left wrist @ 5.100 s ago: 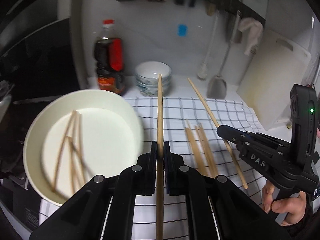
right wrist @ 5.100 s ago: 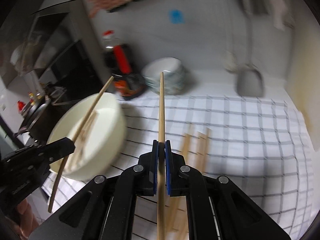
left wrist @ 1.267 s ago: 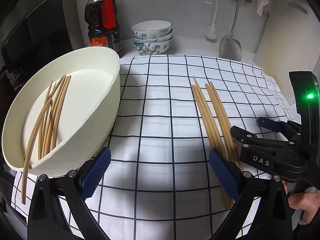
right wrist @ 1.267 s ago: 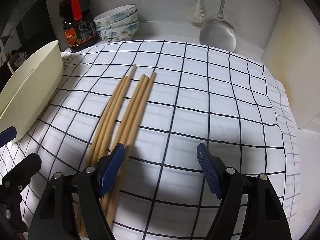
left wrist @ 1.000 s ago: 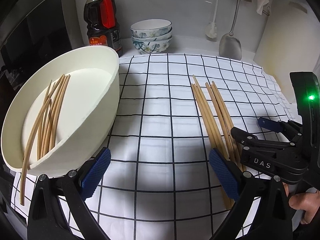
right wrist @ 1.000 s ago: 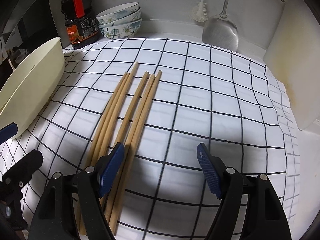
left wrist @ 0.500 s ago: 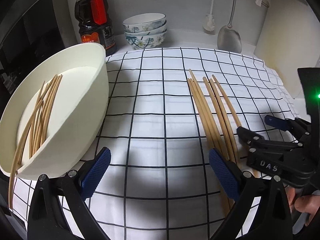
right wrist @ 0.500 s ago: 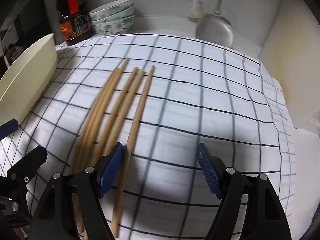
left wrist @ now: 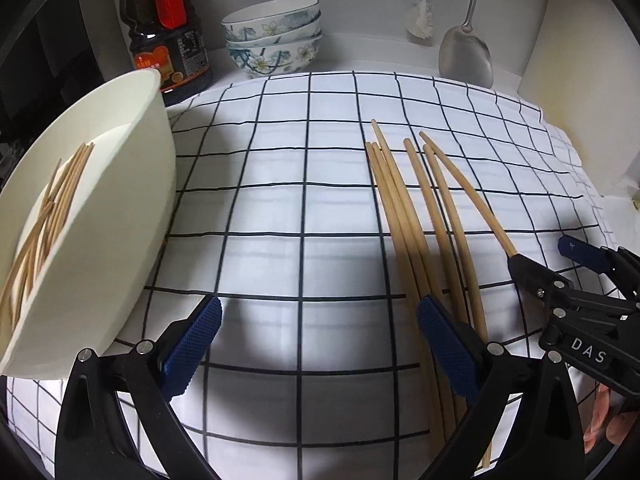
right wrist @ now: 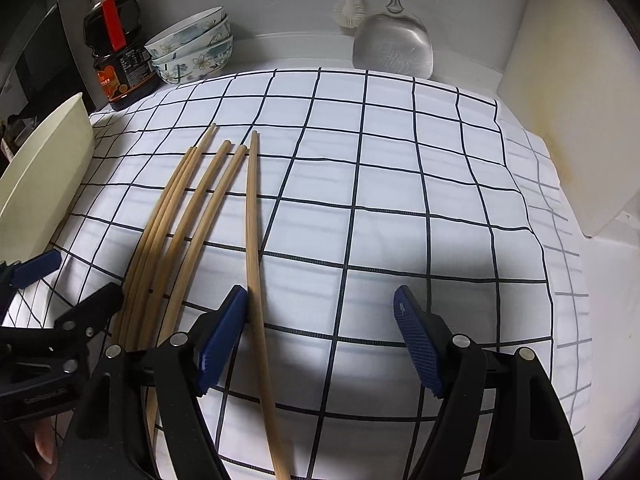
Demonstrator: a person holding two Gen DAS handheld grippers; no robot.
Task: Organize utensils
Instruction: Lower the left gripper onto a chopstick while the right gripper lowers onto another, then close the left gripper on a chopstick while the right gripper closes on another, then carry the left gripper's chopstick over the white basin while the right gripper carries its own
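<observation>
Hovering spread wide and empty, the right tongs [right wrist: 320, 344] straddle one stray chopstick [right wrist: 252, 216] on the checked cloth [right wrist: 400, 220] (left tongs [left wrist: 316, 344] equally apart); closing askew could nudge it into the neighbouring chopsticks [right wrist: 180, 208].

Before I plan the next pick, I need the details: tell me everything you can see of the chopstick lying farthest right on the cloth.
The rightmost chopstick is a plain, pale wooden stick, round and slender, unmarked. It lies flat on the checked cloth, splayed slightly away from the other chopsticks. Its near part runs between the open right gripper's fingers, right beside the left pad; whether they touch is unclear.
</observation>
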